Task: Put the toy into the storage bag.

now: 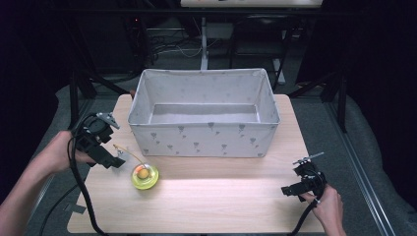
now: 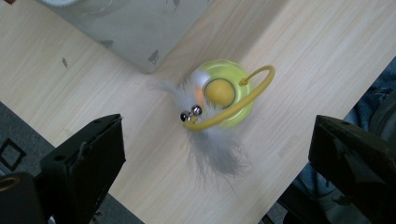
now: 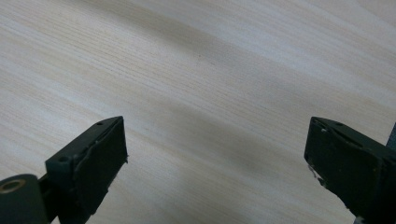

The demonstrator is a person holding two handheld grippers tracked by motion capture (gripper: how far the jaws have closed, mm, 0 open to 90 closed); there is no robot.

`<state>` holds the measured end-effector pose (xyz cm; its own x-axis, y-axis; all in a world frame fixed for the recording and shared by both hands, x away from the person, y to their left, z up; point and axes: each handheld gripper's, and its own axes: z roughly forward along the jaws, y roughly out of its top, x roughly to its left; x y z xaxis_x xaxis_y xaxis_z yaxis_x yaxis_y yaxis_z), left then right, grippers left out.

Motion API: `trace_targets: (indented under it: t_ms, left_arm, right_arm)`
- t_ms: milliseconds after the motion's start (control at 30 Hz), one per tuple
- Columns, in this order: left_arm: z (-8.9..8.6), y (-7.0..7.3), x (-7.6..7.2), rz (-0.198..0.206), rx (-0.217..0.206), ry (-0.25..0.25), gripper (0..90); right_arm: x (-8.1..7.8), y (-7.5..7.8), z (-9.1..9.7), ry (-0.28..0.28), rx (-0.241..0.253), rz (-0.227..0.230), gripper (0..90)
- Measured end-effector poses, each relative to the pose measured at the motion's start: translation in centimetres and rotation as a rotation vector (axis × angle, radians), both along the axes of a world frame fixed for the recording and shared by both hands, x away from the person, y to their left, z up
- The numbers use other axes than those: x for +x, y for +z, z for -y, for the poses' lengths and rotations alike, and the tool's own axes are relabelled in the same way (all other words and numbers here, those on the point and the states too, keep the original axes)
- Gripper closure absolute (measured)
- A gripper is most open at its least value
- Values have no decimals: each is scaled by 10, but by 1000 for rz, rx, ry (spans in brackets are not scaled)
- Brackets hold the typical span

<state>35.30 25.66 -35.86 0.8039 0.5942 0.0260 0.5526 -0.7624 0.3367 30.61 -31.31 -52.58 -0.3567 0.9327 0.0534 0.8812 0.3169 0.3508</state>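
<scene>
1. A yellow-green cat toy (image 1: pixel 144 176) is seen resting on the wooden surface (image 1: pixel 206 196), just in front of the left corner of a grey fabric box (image 1: pixel 203 132).
2. An orange ball (image 2: pixel 220 92), white feathers (image 2: pixel 212 154), small bells (image 2: pixel 190 113) and a curved yellow wire (image 2: pixel 243 95) are carried by the toy.
3. The left claw (image 1: pixel 114 158) is held wide open beside the toy, with nothing gripped.
4. The right claw (image 1: pixel 290 191) is held wide open above bare wood near the right front corner, well apart from the toy.
</scene>
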Motion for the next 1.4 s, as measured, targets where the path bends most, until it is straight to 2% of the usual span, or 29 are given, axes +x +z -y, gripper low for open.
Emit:
trace_targets:
  t_ms: [67,400,567,700,1033,1233,1400]
  left_arm:
    - [4,2,2,-12,-15,-17,46]
    - [22,4,9,-22,12,-72,165]
    - [30,2,11,-32,35,-103,282]
    - [35,-1,12,-42,70,-124,380]
    - [40,-10,12,-71,99,-154,573]
    - [40,-14,12,-81,80,-162,659]
    - [42,-15,12,-88,91,-177,709]
  right_arm:
    - [0,0,0,4,4,-4,55]
    - [0,0,1,8,5,-7,57]
    - [0,0,1,11,5,-12,58]
    - [0,-1,1,12,4,-14,58]
    - [0,-2,1,6,5,-18,60]
    - [0,-2,0,6,8,-21,62]
    - [1,-2,1,8,6,-27,62]
